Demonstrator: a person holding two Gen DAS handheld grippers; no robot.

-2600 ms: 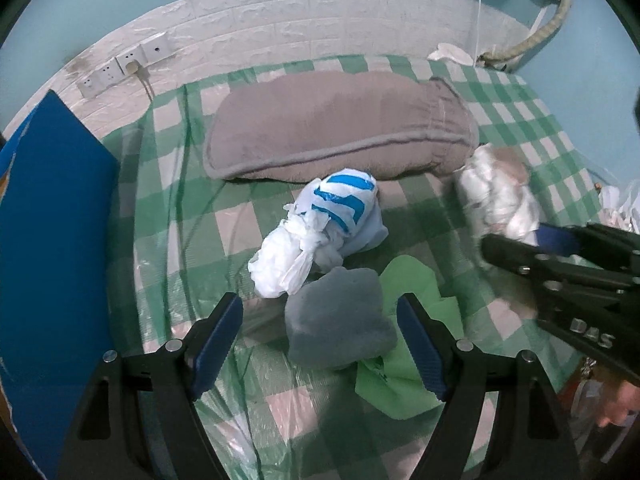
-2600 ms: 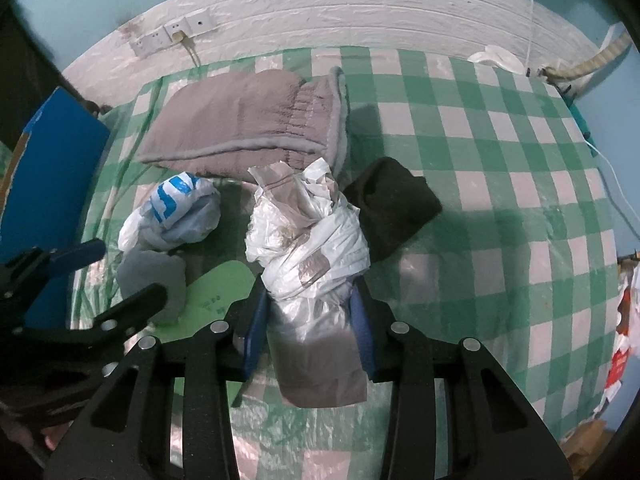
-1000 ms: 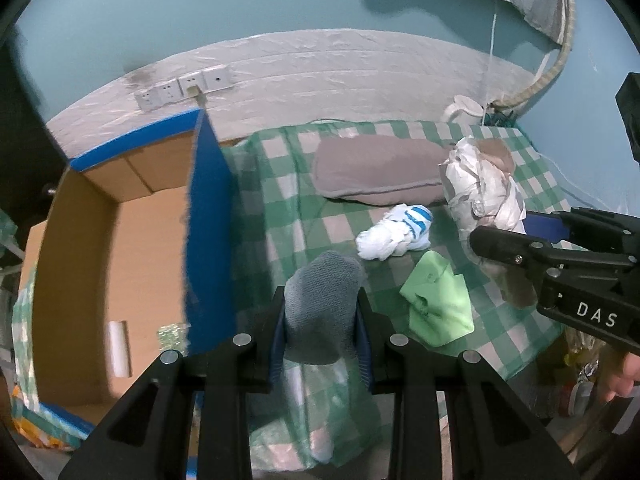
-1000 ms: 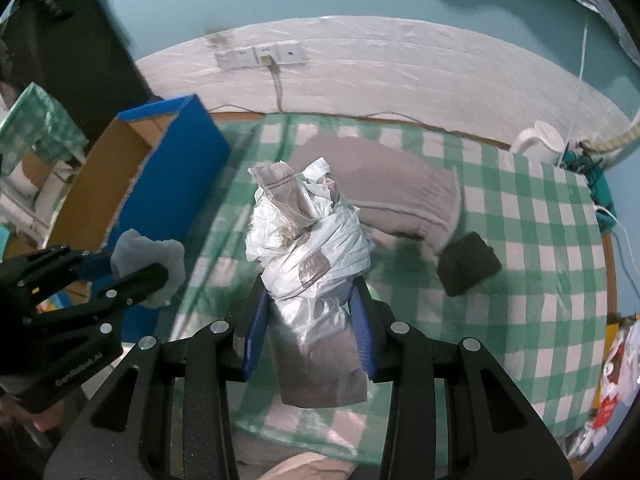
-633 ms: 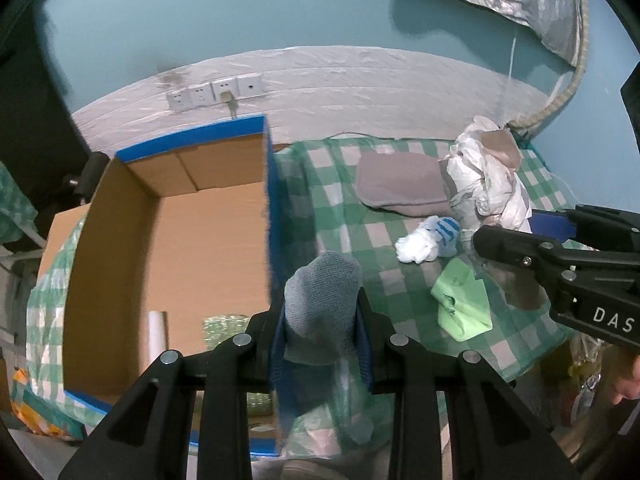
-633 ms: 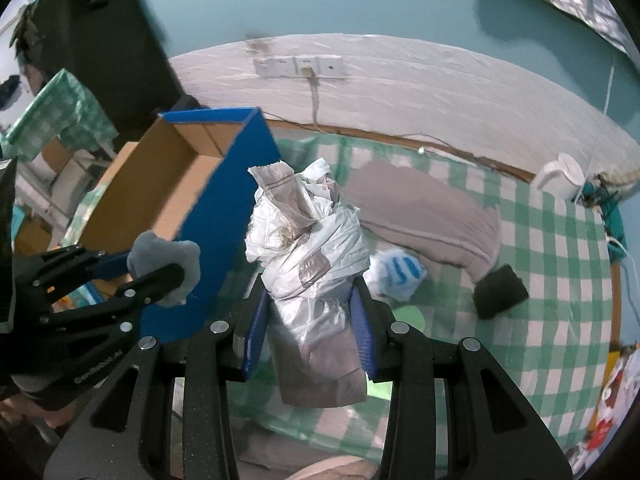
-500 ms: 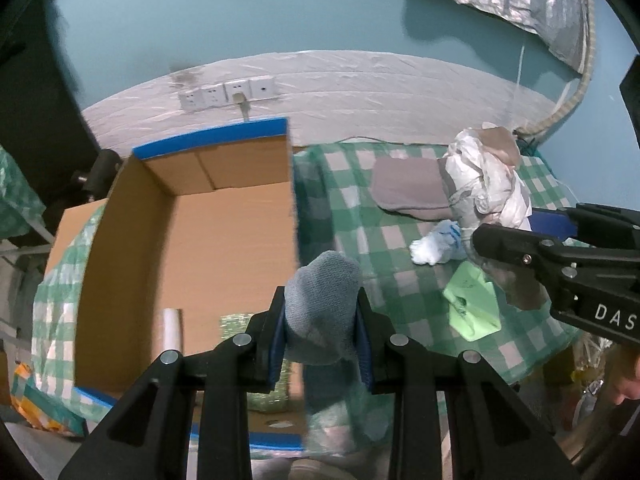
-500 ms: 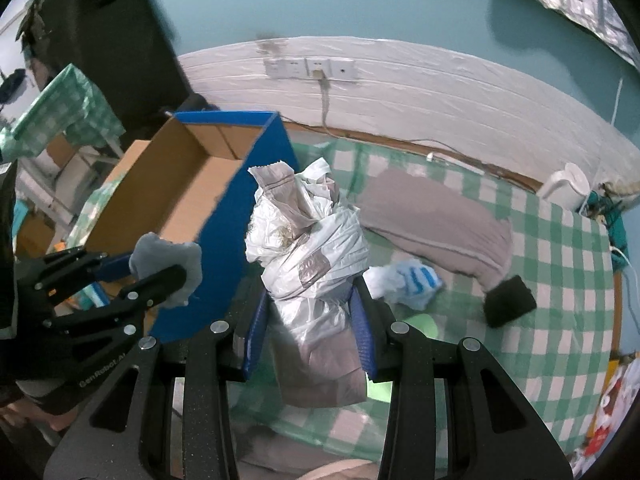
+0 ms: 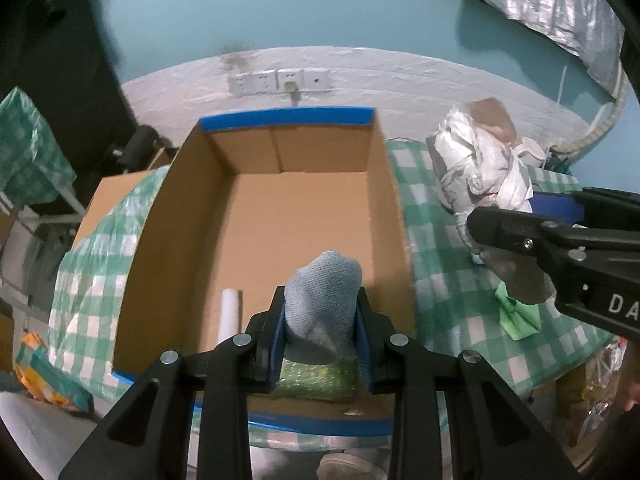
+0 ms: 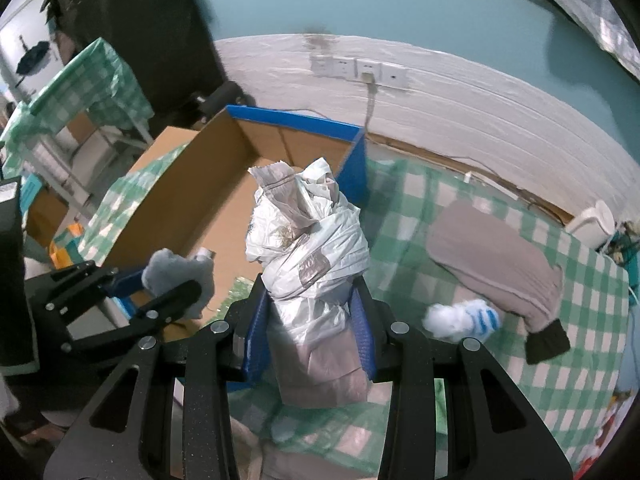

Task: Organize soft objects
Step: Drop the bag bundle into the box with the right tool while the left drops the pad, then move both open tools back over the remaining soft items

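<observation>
Two views, left wrist first.

Left wrist, claw: left gripper (image 9: 322, 322) is pinching a grey cloth (image 9: 323, 296) between its blue pads, jaws narrow and pressing on both sides.
Left wrist, box: cardboard box (image 9: 256, 148) with blue outside is filling the middle, from 9 to 1 o'clock of the claw; a second ago it was sitting off at 9 o'clock, so the claw is now hanging over the box's open top.
Left wrist, box contents: white roll (image 9: 230, 314) is lying at 9 o'clock of the cloth, and a green bubbly pack (image 9: 320, 378) is lying at 6 o'clock under the claw.
Left wrist, neighbour: right gripper (image 9: 520, 226) is coming in at 3 o'clock, carrying a white plastic bundle (image 9: 480, 164) above the checked cloth (image 9: 452, 304).
Left wrist, meaning: cloth looks ready for dropping in.

Right wrist, claw: jaws are squeezing the plastic bundle (image 10: 308, 248) at its lower half, holding it upright.
Right wrist, box: box (image 10: 176, 200) is sitting at 10 o'clock, nearer than a second ago; the bundle is not over it yet.
Right wrist, left behind: grey pillow (image 10: 492, 256), blue-striped white bag (image 10: 464, 318) and dark cloth (image 10: 546, 340) are lying on the table at 3 o'clock, waiting to be packed.
</observation>
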